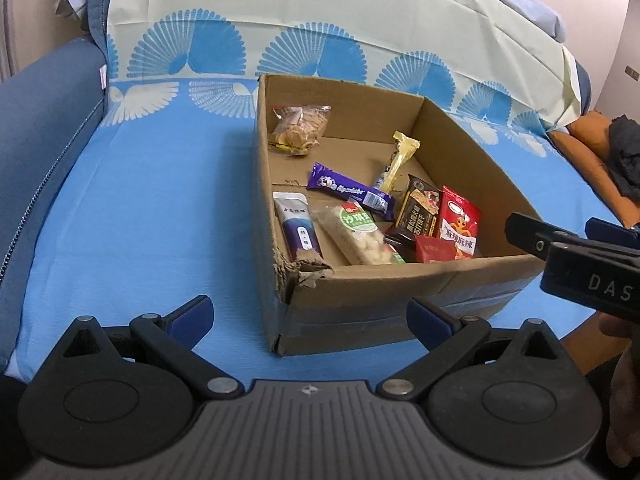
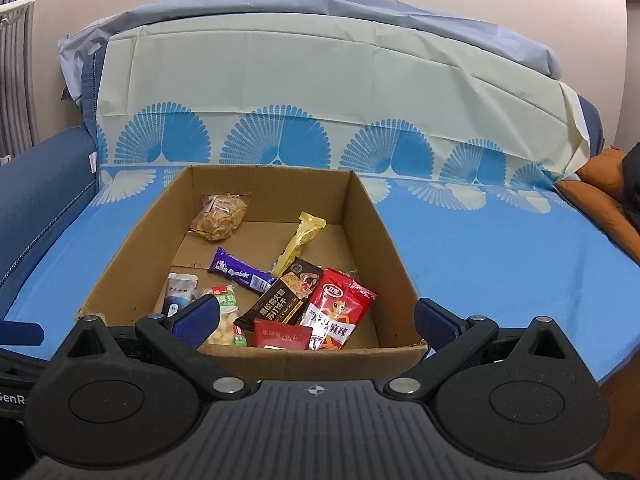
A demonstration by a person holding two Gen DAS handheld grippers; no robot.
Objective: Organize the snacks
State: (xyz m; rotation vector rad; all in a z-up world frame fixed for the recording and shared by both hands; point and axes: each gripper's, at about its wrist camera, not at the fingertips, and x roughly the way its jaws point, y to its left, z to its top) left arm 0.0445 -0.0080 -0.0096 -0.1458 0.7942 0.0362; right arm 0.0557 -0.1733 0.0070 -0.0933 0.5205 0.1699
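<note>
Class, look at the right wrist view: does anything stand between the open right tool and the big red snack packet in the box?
Only the cardboard box's near wall lies between the right tool and the red snack packet. The box is open-topped, so nothing visible blocks a reach from above.

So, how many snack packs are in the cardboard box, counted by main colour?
Red: 2, a big pack and a small pack.
Purple: 1, a bar.
Yellow: 1, a stick.
Black: 1.
White-blue: 1.
Clear: 2, biscuits and a green-label bar.
Total: 8.
</note>
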